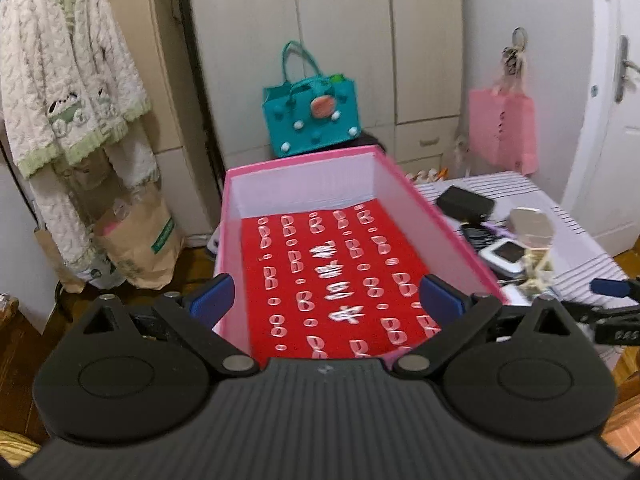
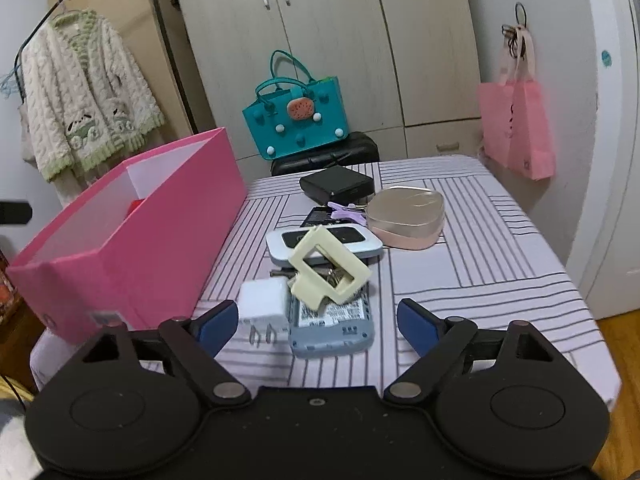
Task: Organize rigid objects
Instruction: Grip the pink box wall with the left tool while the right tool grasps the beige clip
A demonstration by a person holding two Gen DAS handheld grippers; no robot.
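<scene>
Both grippers are held open and empty, the left gripper (image 1: 326,294) over the pink box (image 2: 132,240), the right gripper (image 2: 316,322) beside it, spread around the white charger (image 2: 262,304), seemingly for pickup.

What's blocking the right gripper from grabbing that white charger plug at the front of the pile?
Nothing visible. The right gripper is open, and the white charger lies just ahead near its left finger, at the front of the pile. A cream hair clip leans over the grey device beside it, not over the charger.

left wrist: above pink box (image 1: 304,168) | right wrist: facing table (image 2: 460,264) | shared: both
</scene>
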